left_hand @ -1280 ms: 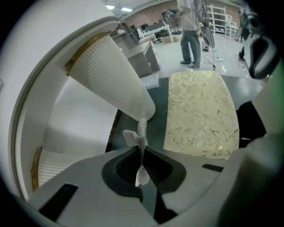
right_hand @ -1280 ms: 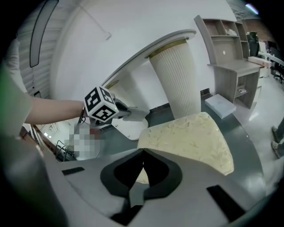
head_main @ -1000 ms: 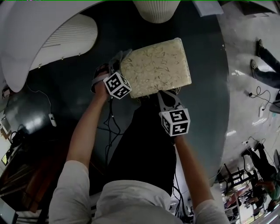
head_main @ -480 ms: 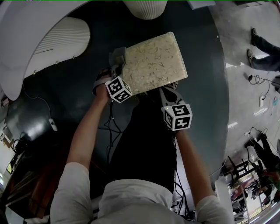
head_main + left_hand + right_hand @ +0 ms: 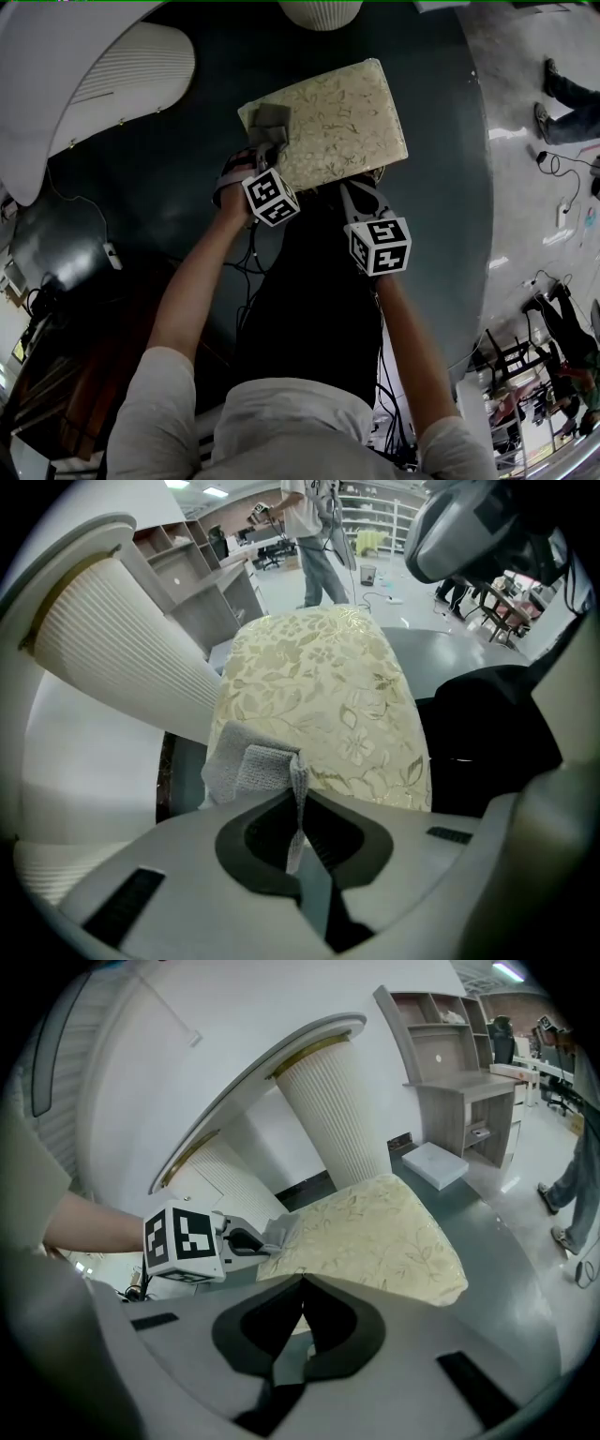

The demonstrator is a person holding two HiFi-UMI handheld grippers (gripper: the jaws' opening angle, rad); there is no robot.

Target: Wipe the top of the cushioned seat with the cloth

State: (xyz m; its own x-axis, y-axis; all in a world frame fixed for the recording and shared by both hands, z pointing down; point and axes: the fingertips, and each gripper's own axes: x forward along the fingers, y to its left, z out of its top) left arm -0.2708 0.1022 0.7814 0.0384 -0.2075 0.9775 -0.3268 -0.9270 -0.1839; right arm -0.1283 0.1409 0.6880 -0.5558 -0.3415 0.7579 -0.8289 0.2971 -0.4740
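The cushioned seat (image 5: 337, 117) has a cream floral top and stands on a dark round platform. A grey cloth (image 5: 270, 125) lies on the seat's left corner, nearest me. My left gripper (image 5: 262, 157) is shut on the cloth's near edge. In the left gripper view the cloth (image 5: 246, 769) bunches out of the left gripper (image 5: 298, 799) onto the seat (image 5: 319, 691). My right gripper (image 5: 362, 195) hovers at the seat's near edge, shut with nothing in it. The right gripper view shows the right gripper (image 5: 303, 1281), the seat (image 5: 380, 1234), the cloth (image 5: 282, 1228) and the left gripper (image 5: 251, 1240).
White ribbed curved walls (image 5: 131, 70) rise left of the seat and a ribbed column (image 5: 321, 11) stands behind it. Cables (image 5: 246, 281) trail on the dark floor by my legs. A person's legs (image 5: 567, 94) stand on the grey floor at right.
My left gripper has carried the cloth from the seat's left side up onto the top's near-left corner. The right gripper has stayed near the seat's front edge.
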